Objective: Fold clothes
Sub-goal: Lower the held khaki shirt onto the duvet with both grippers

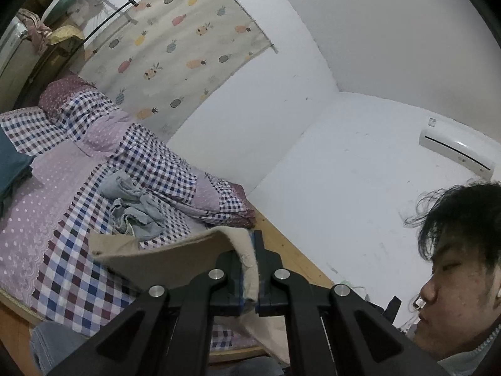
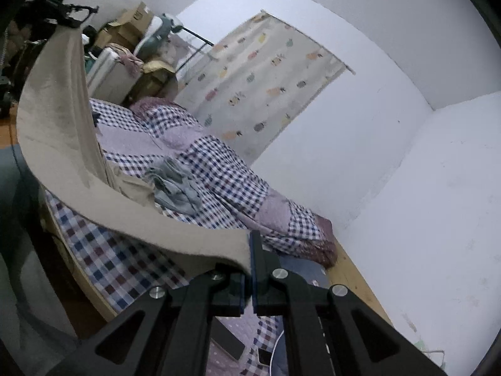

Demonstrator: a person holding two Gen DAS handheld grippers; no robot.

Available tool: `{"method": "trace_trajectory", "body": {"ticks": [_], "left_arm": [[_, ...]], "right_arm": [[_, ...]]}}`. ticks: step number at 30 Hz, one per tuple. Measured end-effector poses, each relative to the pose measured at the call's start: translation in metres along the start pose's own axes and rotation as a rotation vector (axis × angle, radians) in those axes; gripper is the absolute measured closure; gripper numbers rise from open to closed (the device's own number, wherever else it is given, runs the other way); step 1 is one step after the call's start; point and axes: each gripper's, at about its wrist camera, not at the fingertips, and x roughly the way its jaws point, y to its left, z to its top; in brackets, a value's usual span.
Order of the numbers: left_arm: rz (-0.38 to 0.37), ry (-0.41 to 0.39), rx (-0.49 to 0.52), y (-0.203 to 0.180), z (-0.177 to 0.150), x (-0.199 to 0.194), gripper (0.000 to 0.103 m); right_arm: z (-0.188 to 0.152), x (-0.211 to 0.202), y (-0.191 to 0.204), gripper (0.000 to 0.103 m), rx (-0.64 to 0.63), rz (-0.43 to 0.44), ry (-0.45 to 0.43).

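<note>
A beige garment (image 1: 162, 260) hangs in the air above the bed, held at two spots. My left gripper (image 1: 250, 269) is shut on one edge of it, the cloth pinched between the blue pads. In the right wrist view the same beige garment (image 2: 62, 144) stretches in a long curve from my right gripper (image 2: 249, 269), which is shut on its other edge, up to the left gripper (image 2: 72, 15) at the top left. A crumpled grey-blue garment (image 1: 134, 210) (image 2: 175, 188) lies on the checked bedspread (image 1: 78, 266) below.
A folded dark teal cloth (image 1: 12, 169) lies on the bed's left side. A rumpled checked quilt (image 1: 175, 172) runs along the wall. The person's head (image 1: 463, 266) is close at the right. The wooden bed frame (image 1: 294, 250) shows; boxes (image 2: 125, 28) and a suitcase (image 2: 109, 72) stand beyond the bed.
</note>
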Motion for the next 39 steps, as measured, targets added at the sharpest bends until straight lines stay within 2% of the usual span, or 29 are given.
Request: {"method": "trace_trajectory", "body": {"ticks": [3, 8, 10, 16, 24, 31, 36, 39], "left_arm": [[-0.002, -0.005, -0.011, 0.001, 0.002, -0.004, 0.101], [0.097, 0.025, -0.079, 0.025, 0.012, 0.015, 0.101], [0.137, 0.044, -0.119, 0.04, 0.016, 0.028, 0.101], [0.238, 0.113, -0.211, 0.091, 0.03, 0.082, 0.101], [0.387, 0.217, -0.264, 0.163, 0.049, 0.179, 0.101], [0.552, 0.279, -0.316, 0.25, 0.059, 0.261, 0.101], [0.66, 0.333, -0.349, 0.315, 0.066, 0.325, 0.101], [0.728, 0.384, -0.361, 0.356, 0.061, 0.366, 0.101]], "right_arm": [[0.001, -0.007, 0.001, 0.103, -0.007, 0.016, 0.003], [-0.003, -0.003, -0.005, 0.103, 0.036, 0.008, 0.014], [-0.008, 0.014, -0.007, 0.103, 0.049, -0.001, 0.047], [-0.018, 0.077, -0.005, 0.103, 0.046, 0.044, 0.126], [-0.018, 0.189, -0.014, 0.103, 0.049, 0.118, 0.2], [-0.021, 0.303, -0.021, 0.103, 0.058, 0.173, 0.284], [-0.038, 0.393, -0.008, 0.103, 0.051, 0.227, 0.373], [-0.054, 0.453, 0.016, 0.103, 0.041, 0.281, 0.451]]}}
